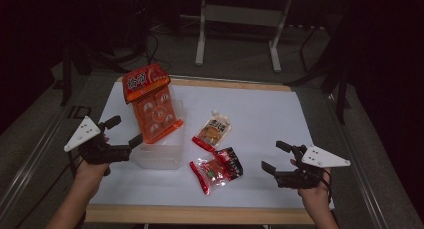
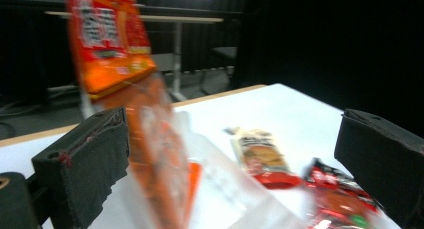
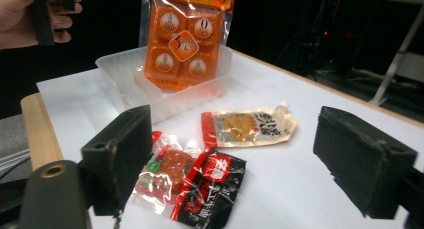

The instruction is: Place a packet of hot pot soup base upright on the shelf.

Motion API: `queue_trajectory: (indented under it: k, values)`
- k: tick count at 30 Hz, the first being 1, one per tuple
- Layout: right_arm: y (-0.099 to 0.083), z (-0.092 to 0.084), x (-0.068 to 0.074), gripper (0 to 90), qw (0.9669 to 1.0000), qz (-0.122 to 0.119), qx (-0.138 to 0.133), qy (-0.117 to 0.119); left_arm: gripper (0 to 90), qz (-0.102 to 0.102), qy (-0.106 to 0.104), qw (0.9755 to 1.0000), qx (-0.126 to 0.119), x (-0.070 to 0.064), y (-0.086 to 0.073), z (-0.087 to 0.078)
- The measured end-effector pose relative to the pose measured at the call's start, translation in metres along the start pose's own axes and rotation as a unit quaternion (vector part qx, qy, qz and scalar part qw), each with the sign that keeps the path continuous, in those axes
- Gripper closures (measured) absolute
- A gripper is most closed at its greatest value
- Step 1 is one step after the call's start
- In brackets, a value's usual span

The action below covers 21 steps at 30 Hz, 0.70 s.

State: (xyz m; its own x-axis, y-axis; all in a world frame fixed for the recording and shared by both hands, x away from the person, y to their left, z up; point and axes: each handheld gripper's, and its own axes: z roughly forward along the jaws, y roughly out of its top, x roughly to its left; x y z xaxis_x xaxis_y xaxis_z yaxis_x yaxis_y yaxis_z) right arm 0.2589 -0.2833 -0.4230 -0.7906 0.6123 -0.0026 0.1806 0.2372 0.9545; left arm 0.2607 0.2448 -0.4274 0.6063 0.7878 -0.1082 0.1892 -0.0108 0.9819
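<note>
Your left fingers [image 1: 123,131] gape wide, empty, with the orange packet [image 1: 154,110] leaning in the clear tub [image 1: 161,158] just beyond them. Your right fingers [image 1: 276,156] are also open, holding nothing, beside the red snack bags [image 1: 216,170] on the bench [image 1: 270,119].

Orange pack [image 1: 151,105] in clear bin [image 1: 161,155] blocks left; right tabletop [image 1: 280,114] free

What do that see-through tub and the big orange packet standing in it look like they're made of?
The tub looks like frosted, translucent plastic: the white table shows dimly through its walls. The orange packet seems to be glossy plastic film, with shiny glare and a clear front showing sealed orange portions inside.
</note>
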Motion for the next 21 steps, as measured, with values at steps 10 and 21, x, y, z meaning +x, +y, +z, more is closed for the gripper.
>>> queue_trajectory:
  k: [10,21]
  values:
    - [-0.005,0.012,0.001,12.1,0.9996,0.024,0.013,0.004,1.9,0.029,-0.051,0.9982,0.01,-0.041,-0.014,0.002]
    - [-0.016,0.032,0.003,10.9,0.9981,0.035,0.049,0.016,3.6,0.042,-0.086,0.9954,0.0,-0.064,-0.032,0.007]
